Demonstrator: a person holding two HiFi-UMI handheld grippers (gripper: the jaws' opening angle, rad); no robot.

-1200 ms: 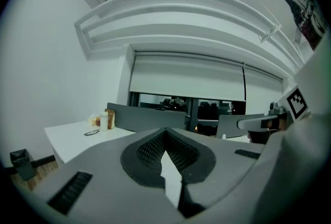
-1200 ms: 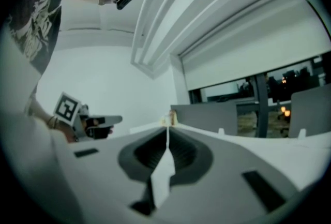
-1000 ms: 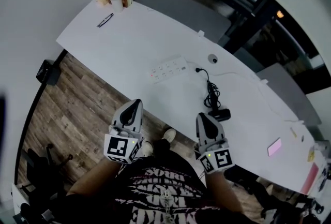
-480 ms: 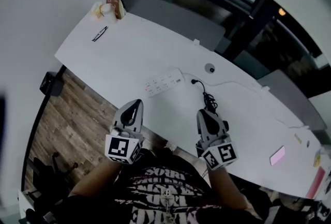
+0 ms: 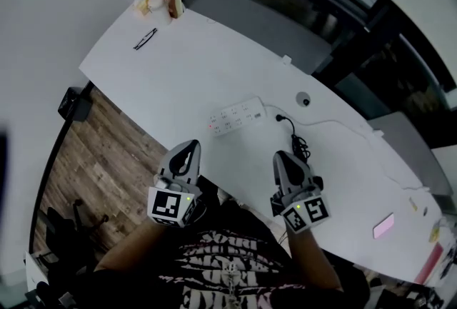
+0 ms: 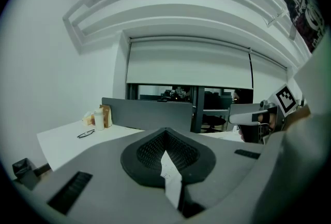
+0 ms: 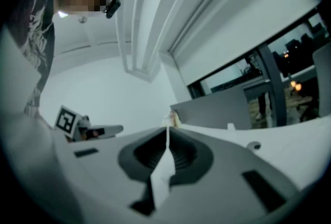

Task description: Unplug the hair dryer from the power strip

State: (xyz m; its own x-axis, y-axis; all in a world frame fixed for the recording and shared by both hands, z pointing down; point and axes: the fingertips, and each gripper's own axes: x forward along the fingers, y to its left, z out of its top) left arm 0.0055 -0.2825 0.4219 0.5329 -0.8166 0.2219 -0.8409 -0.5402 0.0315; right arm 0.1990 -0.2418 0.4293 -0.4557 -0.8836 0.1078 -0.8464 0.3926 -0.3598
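A white power strip lies on the white desk. A black plug sits at its right end; I cannot tell whether it is seated in a socket. Its black cord runs in a bundle toward me, down to my right gripper, which is shut and empty and hides the hair dryer's body. My left gripper is also shut and empty, at the desk's near edge below the strip's left end. Each gripper view shows its own jaws together, left and right, and the other gripper beside it.
Glasses, a bottle and snack packs sit at the desk's far left corner. A grey divider runs along the back. A round cable grommet lies behind the plug, a pink item at right. Wood floor at left.
Both grippers have moved forward toward the desk. The right one now covers the hair dryer body that showed beside it a second ago. Jaws stay shut.
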